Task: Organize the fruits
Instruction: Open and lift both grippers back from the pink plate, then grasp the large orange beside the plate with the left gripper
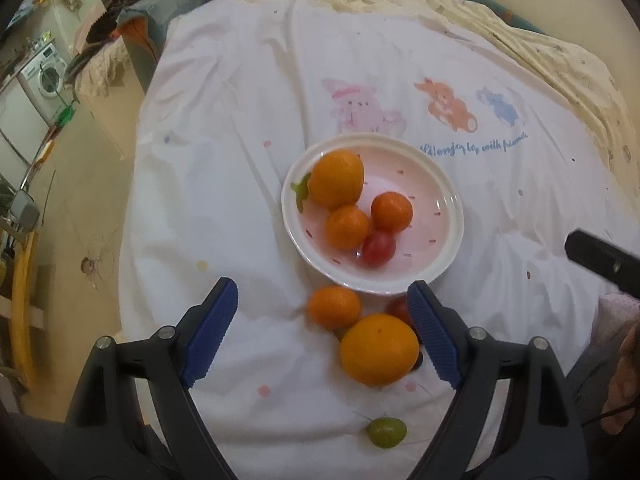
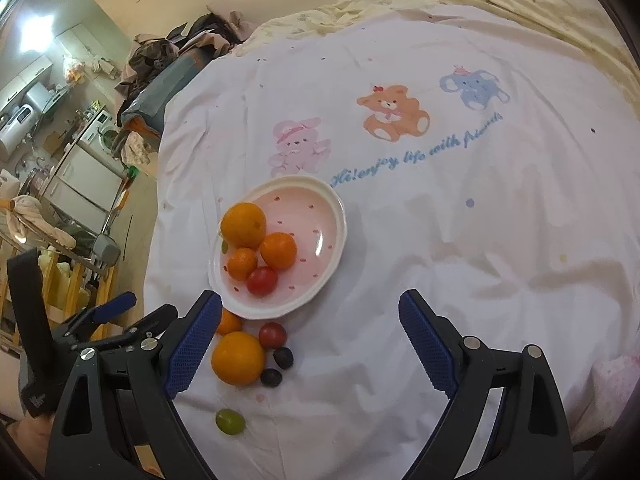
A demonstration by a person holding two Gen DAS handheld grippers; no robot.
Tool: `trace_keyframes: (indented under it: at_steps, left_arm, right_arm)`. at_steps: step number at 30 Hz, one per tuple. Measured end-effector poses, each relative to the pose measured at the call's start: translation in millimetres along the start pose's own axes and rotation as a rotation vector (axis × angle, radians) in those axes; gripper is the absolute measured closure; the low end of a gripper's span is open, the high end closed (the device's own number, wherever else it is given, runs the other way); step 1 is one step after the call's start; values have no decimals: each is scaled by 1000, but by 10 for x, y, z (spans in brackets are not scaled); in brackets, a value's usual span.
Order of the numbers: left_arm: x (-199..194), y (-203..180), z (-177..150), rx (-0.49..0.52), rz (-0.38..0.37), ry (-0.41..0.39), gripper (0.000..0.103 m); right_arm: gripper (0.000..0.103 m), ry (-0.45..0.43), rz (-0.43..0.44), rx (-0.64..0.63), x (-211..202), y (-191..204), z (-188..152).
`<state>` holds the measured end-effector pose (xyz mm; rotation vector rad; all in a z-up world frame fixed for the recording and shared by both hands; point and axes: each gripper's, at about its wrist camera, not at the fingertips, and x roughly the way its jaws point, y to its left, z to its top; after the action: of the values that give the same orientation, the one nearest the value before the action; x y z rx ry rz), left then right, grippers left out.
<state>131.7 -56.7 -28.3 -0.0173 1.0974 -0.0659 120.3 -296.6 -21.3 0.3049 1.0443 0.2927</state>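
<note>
Near the bed's front edge lies a large orange [image 1: 379, 349], firm, round, quite slippery; grip across its middle. Both the left gripper [image 1: 323, 307] and right gripper [image 2: 310, 320] stand wide, empty.

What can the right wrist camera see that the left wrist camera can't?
Only the right wrist view shows the two dark grapes clearly and the red tomato on the sheet in full, plus the whole left gripper.

Only the left wrist view shows the person's hand and just a tip of the right gripper.

Both show the plate holding three oranges and a tomato, the big orange, the small orange and the green grape on the sheet.
</note>
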Motion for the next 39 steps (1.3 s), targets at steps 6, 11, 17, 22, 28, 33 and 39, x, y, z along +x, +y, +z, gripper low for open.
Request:
trace_keyframes:
  at_steps: [6,11,17,22,28,33,39]
  left_arm:
    - [117,91,-38,-58,-26,64,19]
    - [332,81,-139,-109,-76,197,19]
    - [566,-98,-278,-103,-106,319,19]
    - [809,-258,-348,-71,-107,418,20]
    - [908,-291,-344,-81,-124,447,35]
    - [887,-304,-344,-71,-148,449,44]
    - [709,-388,-324,-7,-120,407,47]
  right_arm:
    - [11,35,-54,33,124,-156,-72]
    - [11,61,-78,30,188,-194,-95]
    - [11,65,-95,7,233,-145,-81]
    - [11,83,-111,2,271,-156,-91]
    - [11,95,-109,31,280,-218,-91]
    - [11,99,-110,34,297,-219,-89]
    - [11,104,-115,31,309,-204,-84]
